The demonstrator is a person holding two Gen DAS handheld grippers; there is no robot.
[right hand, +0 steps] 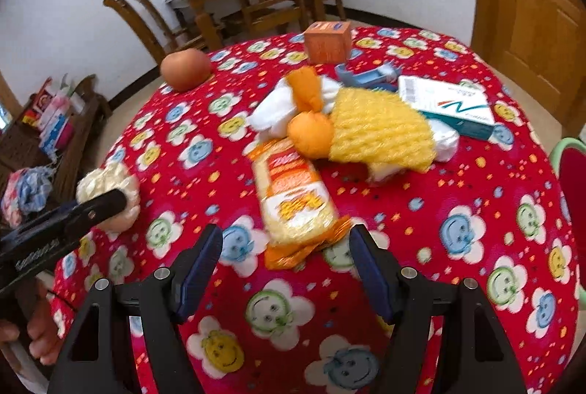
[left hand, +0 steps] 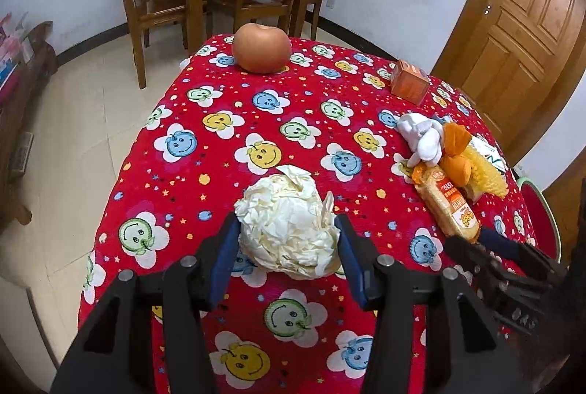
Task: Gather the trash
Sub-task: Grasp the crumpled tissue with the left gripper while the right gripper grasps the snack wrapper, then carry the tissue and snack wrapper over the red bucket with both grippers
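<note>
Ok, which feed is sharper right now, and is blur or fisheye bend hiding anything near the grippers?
Left wrist view: sharp, the crumpled paper ball is crisp between the left gripper pads. Right wrist view: motion-smeared, print on the snack packet ahead of the right gripper is unreadable. Both bend the door frame and tablecloth edges.

Red smiley tablecloth — bearing apple, crumpled paper, orange box, snack packet.

Both wrist views angled down, near tablecloth

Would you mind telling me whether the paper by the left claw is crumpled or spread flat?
Crumpled: the paper is a creased ball standing up from the tablecloth.
</note>
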